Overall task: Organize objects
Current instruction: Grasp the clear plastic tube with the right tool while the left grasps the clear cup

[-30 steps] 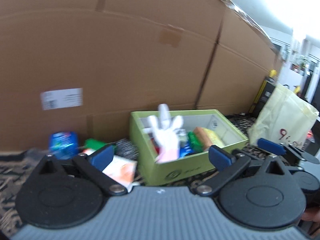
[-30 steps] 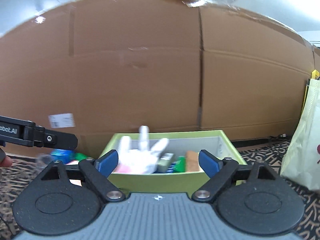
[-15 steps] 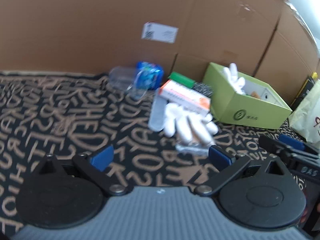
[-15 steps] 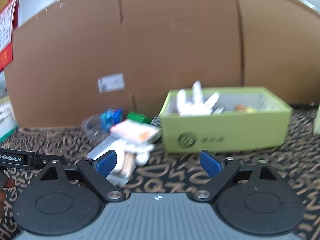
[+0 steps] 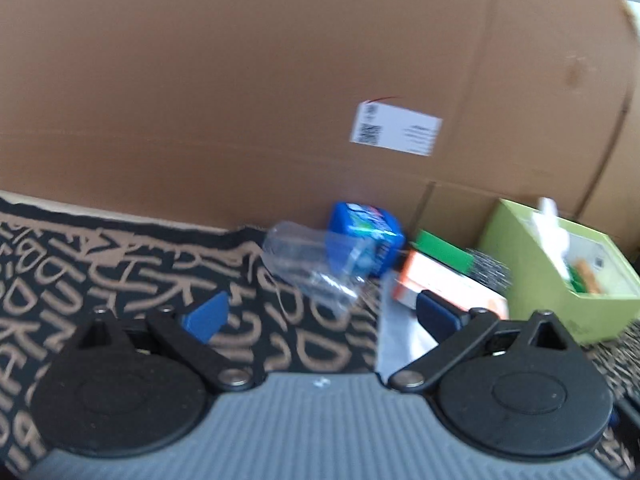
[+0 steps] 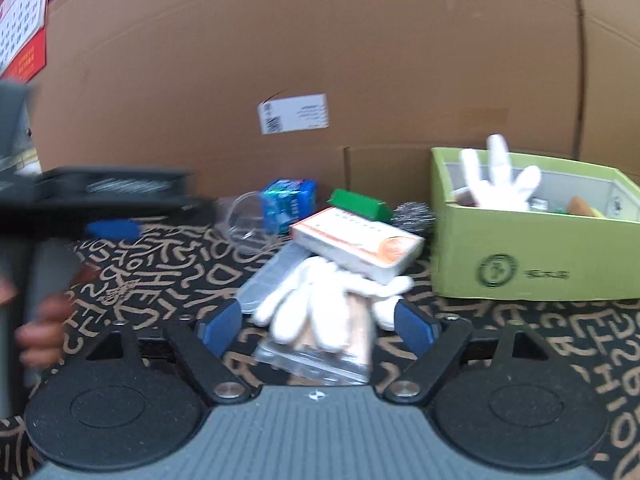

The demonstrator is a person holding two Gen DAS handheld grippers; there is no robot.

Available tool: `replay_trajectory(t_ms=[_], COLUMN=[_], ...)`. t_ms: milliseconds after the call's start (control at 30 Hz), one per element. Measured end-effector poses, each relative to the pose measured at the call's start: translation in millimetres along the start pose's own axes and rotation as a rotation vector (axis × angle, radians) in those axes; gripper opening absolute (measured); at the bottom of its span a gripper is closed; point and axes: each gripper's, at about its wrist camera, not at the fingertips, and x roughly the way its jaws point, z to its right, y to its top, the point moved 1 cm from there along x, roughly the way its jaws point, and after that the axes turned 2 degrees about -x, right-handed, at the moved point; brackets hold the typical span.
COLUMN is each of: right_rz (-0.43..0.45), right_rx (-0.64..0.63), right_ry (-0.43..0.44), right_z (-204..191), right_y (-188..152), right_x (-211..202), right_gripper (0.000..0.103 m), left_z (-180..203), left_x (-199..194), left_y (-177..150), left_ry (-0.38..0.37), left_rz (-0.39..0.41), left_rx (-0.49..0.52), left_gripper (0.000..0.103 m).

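Hovering empty, both grippers' fingers point(image 5: 320, 312) point(image 6: 318, 326) spread apart; white glove point(image 6: 320, 304) lies beside green box point(image 6: 532, 248).

Low forward views, shared green box point(image 5: 560, 276)

Both claws are spread wide and hold nothing. The left gripper point(image 5: 322, 312) reaches in from the left of the right gripper point(image 6: 316, 324), slightly ahead.

Matt brown corrugated cardboard wall point(image 6: 360, 60) behind; matt lime-green paperboard box point(image 6: 532, 256); soft white knitted cloth gloves point(image 6: 320, 300) over a glossy clear plastic packet point(image 6: 320, 360); clear, shiny plastic cup point(image 5: 312, 260); dull grey steel-wool scourer point(image 6: 412, 218); woven black patterned cloth point(image 6: 168, 272) on the bench.
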Motion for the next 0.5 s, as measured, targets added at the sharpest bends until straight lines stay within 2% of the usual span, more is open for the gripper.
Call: replay_trajectory(t_ms=[100,167,233,267,300,333,433,500], right_rz=[-0.022,-0.049,-0.086,-0.103,-0.118,-0.134,-0.152,-0.145], right_rx=[-0.043,-0.065,-0.052,-0.037,-0.019,0.001,0.067,0.066], right_ry=[0.021,0.038,0.053,0.054,0.039,0.012,0.000,-0.026], right_z=[-19.6,-31.5,-37.5,-38.3,-38.1,-37.7,-35.6,-40.7], right_y=[5.9,9.3,12.3,13.6,14.9,15.8,18.2,20.7], right_x=[17.7,33.9,52.5,61.8,70.5,78.3,94.5,100.3], right_gripper=[0.071,0.062,0.049,0.048,0.047,0.048,0.053,0.056], left_z=[2.5,3.3,-3.6,-8.8,-13.8,-18.3,-27.7,-27.7], left_x=[30.7,44.4,54.8,59.6,62.9,64.6,69.2,67.9], left_y=[6.1,6.4,8.1,9.7,11.3,12.5,15.5,15.0], left_ry=[0.003,0.034,0.036,0.027,0.021,0.020,0.017,0.023], left_rz=[-0.049,-0.058,-0.073,-0.092,-0.103,-0.105,-0.099,-0.082], left_rx=[0.038,0.067,0.038,0.015,-0.004,-0.019,-0.049,-0.046], left_gripper=[0.078,0.061,0.039,0.034,0.023,0.016,0.016,0.020])
